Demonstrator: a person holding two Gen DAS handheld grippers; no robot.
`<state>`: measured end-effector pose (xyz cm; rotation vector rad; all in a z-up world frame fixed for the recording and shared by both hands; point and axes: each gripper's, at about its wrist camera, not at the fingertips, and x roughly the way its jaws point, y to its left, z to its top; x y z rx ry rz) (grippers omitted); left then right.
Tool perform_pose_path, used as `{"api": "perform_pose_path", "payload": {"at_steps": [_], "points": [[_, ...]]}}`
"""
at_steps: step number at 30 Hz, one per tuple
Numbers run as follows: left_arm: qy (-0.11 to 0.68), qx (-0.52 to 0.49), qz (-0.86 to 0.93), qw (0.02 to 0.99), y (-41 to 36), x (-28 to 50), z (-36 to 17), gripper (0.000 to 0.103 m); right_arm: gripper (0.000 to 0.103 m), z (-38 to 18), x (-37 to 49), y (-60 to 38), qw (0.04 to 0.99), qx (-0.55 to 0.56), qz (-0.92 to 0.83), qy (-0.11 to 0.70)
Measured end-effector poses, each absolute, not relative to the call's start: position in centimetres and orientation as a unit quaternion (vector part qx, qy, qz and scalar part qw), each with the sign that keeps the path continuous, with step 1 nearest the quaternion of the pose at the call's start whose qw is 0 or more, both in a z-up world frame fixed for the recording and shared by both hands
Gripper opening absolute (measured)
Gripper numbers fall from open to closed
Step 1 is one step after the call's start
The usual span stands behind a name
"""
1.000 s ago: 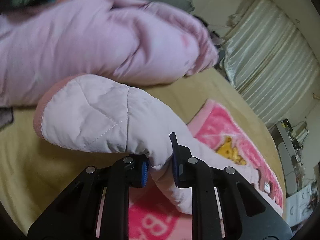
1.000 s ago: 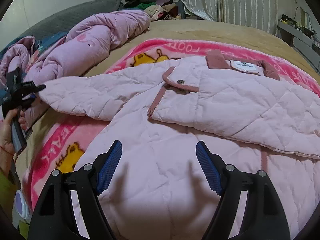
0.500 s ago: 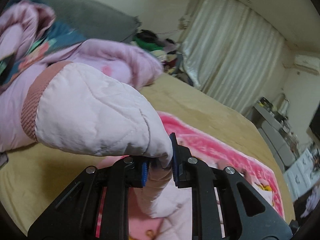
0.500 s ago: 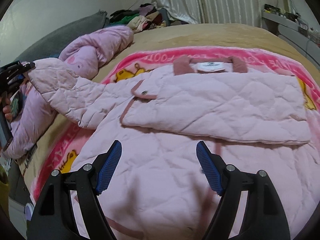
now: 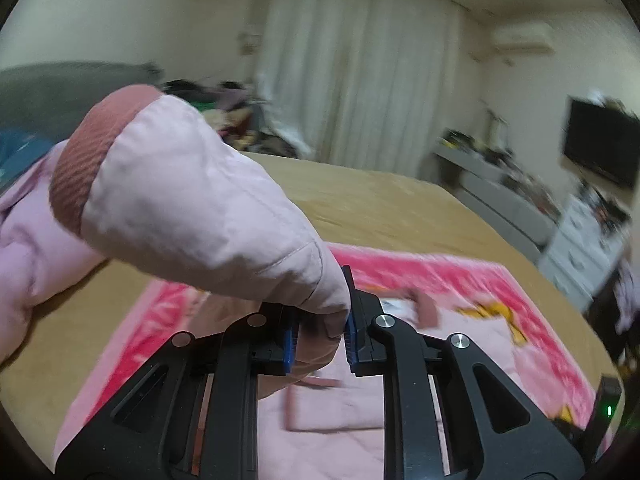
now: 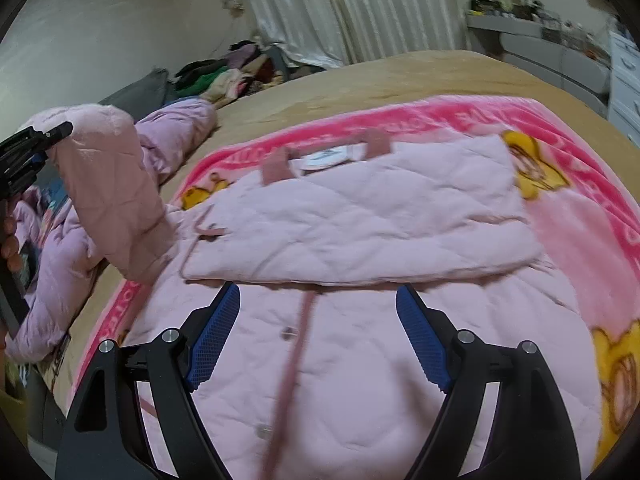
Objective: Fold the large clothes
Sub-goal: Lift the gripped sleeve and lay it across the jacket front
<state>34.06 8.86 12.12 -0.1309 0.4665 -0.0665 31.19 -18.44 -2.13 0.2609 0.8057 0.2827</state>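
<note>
We pinch the sleeve in our left gripper, lifted clear so it can swing over the pink jacket lying on the bed. Our right gripper, its jaws just widened, hovers empty above the jacket's front.

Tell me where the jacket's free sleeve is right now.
The sleeve is lifted off the bed at the left of the right wrist view, pinched in the left tool, beside the lilac comforter and above the pink blanket.
</note>
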Motion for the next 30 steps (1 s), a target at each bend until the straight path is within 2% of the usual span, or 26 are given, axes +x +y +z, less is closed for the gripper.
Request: {"api": "perform_pose_path", "payload": {"at_steps": [10,16,22,24,25,26,27,28,30], "points": [[0.306,0.021,-0.136,0.942,-2.8,36.6,4.8,0.011,0.079,-4.0,30.2,-26.4,0.900,0.171,0.063,0.395],[0.358,0.134,-0.158,0.910,-7.0,35.0,-2.5,0.012,0.080,-5.8,29.5,-29.8,0.895,0.183,0.026,0.406],[0.373,0.248,-0.146,0.882,-10.0,32.3,-7.8,0.015,0.080,-7.7,29.7,-31.2,0.878,0.212,0.009,0.429],[0.369,0.276,-0.137,0.877,-10.4,31.7,-8.5,0.020,0.080,-7.6,30.1,-31.0,0.877,0.213,0.016,0.431],[0.374,0.284,-0.138,0.872,-10.6,31.5,-8.7,0.034,0.080,-7.4,30.3,-30.7,0.876,0.215,0.020,0.431],[0.380,0.284,-0.144,0.869,-10.6,31.2,-8.8,0.068,0.080,-7.2,30.7,-30.4,0.875,0.222,0.030,0.430],[0.382,0.280,-0.155,0.867,-10.5,30.7,-8.7,0.082,0.080,-7.0,31.1,-30.2,0.872,0.230,0.039,0.430],[0.377,0.283,-0.157,0.868,-10.8,30.3,-8.3,0.087,0.080,-6.8,31.6,-29.9,0.869,0.237,0.047,0.432],[0.369,0.293,-0.158,0.867,-10.9,29.4,-7.8,0.087,0.080,-6.3,32.8,-29.0,0.862,0.250,0.072,0.435]]}}
